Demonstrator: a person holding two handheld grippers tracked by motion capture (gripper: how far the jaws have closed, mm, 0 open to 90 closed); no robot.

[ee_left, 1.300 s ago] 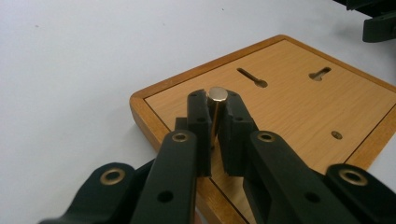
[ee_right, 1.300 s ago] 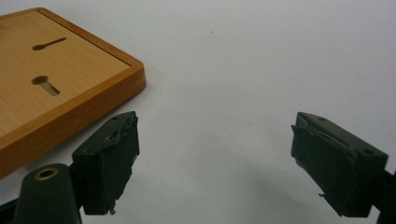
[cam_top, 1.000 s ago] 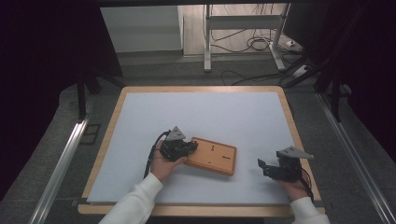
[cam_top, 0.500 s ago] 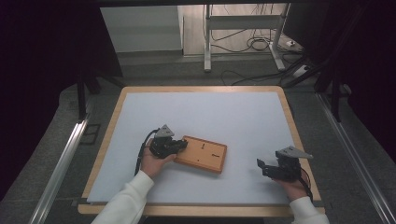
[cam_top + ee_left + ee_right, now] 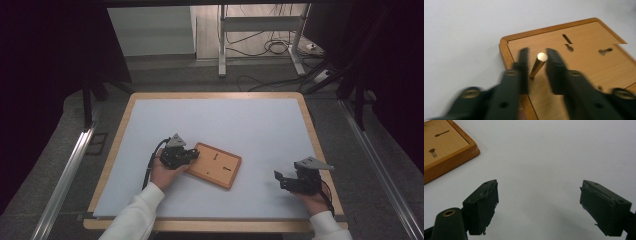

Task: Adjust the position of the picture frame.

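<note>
Standing in the wooden board [image 5: 579, 62], the brass pin [image 5: 537, 66] looked stiff, slick, best pinched mid-shaft; the left tool [image 5: 537, 65], just opening, straddled it released.

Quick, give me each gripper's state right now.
Left gripper: jaws just opening, either side of the brass peg standing in the wooden board, pads off it.
Right gripper: open wide, holding nothing.

Your left hand-held gripper [image 5: 192, 155] is sitting at the near-left edge of the wooden board [image 5: 214, 165] on the tabletop [image 5: 240, 120]; your right hand-held gripper [image 5: 281, 181] is resting well apart.
</note>
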